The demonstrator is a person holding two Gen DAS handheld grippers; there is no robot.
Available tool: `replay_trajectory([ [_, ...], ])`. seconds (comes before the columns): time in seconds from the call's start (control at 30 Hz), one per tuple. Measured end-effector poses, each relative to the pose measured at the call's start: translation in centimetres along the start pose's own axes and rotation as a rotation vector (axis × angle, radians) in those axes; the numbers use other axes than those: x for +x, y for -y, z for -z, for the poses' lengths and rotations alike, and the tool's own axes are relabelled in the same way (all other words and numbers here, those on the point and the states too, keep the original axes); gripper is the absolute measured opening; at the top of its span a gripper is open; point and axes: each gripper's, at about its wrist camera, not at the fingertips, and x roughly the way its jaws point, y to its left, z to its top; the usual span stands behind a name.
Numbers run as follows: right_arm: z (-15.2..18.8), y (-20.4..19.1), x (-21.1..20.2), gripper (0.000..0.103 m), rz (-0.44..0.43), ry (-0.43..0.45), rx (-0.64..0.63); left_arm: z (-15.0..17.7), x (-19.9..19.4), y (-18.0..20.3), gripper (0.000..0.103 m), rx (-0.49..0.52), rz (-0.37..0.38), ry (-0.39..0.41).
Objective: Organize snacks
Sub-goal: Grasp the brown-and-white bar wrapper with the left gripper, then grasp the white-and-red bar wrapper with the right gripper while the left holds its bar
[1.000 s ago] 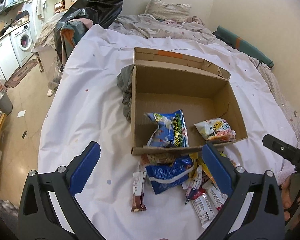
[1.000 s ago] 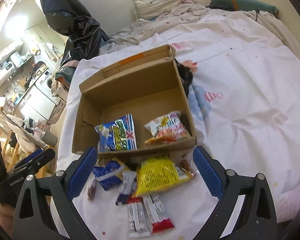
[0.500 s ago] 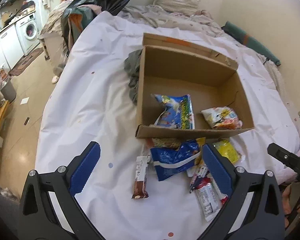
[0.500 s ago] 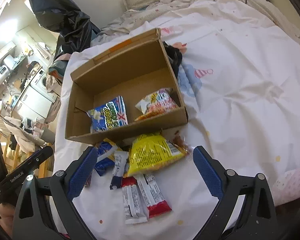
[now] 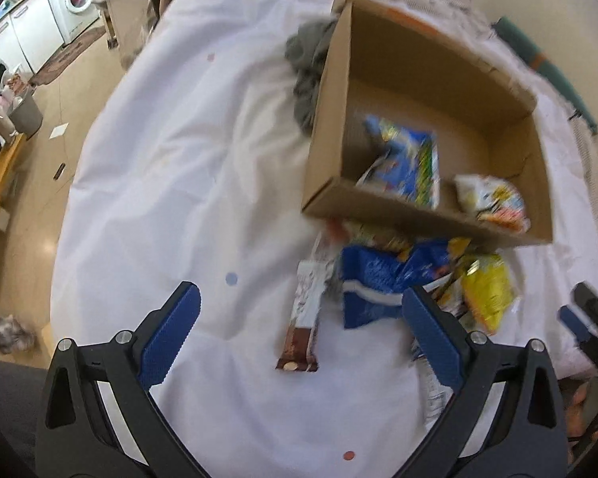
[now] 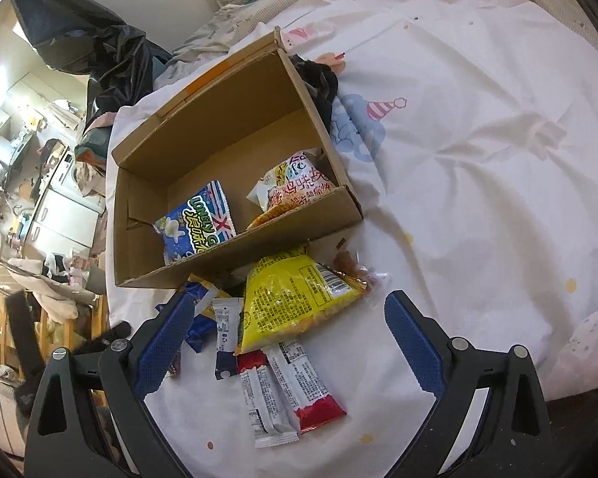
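A cardboard box (image 5: 398, 215) (image 6: 259, 245) lies on the white bed sheet, holding a blue popcorn bag (image 6: 199, 225) (image 5: 408, 163) and a white-and-orange snack bag (image 6: 295, 185) (image 5: 492, 199). Loose snacks lie in front of it: a blue bag (image 5: 374, 285), a yellow bag (image 6: 295, 300) (image 5: 486, 292), a brown bar (image 5: 305, 318), and two red-and-white bars (image 6: 295, 388). My left gripper (image 5: 299, 336) is open and empty above the brown bar. My right gripper (image 6: 287, 340) is open and empty above the yellow bag and the bars.
A grey cloth (image 5: 305, 71) lies bunched against the box's far left side. A black plastic bag (image 6: 99, 44) and pillows sit at the head of the bed. The bed's left edge drops to a floor with a washing machine (image 5: 73, 8).
Both grippers have moved down and closer to the loose snacks in front of the box. The left wrist view is now blurred by motion. Both stay open and empty.
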Motion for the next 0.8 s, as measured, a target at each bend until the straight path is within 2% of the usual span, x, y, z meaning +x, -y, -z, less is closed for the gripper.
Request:
replay_trajectory([
  [0.03, 0.0, 0.0, 0.0, 0.099, -0.001, -0.001, 0.002, 0.2, 0.6, 0.1, 0.087, 0.007, -0.008, -0.022],
  [0.07, 0.0, 0.0, 0.1, 0.099, -0.001, -0.002, 0.003, 0.3, 1.4, 0.2, 0.076, 0.018, -0.010, -0.049],
  [0.13, 0.0, -0.1, 0.2, 0.099, 0.004, -0.006, -0.001, 0.5, 3.1, 0.7, 0.066, 0.039, -0.018, -0.103],
  [0.27, -0.1, 0.0, 0.5, 0.099, 0.012, -0.014, 0.001, 0.4, 5.5, 1.5, 0.035, 0.093, -0.046, -0.147],
  [0.33, -0.1, -0.1, 0.7, 0.099, 0.014, -0.018, -0.004, 0.4, 6.6, 1.4, 0.026, 0.088, -0.057, -0.176],
  [0.37, 0.0, -0.2, 0.6, 0.099, 0.018, -0.018, -0.009, 0.4, 6.8, 1.3, 0.015, 0.082, -0.066, -0.179],
  [0.47, 0.1, -0.4, 0.6, 0.099, 0.034, -0.013, -0.030, 0.7, 6.5, 1.1, 0.014, 0.082, -0.084, -0.199],
  [0.63, 0.0, -0.5, 0.4, 0.099, 0.022, -0.009, -0.036, 1.0, 4.6, 0.3, 0.014, 0.061, -0.082, -0.176],
  [0.8, 0.0, -0.3, -0.1, 0.099, 0.015, -0.002, -0.034, 1.6, 0.9, -0.1, 0.014, 0.065, -0.061, -0.100],
])
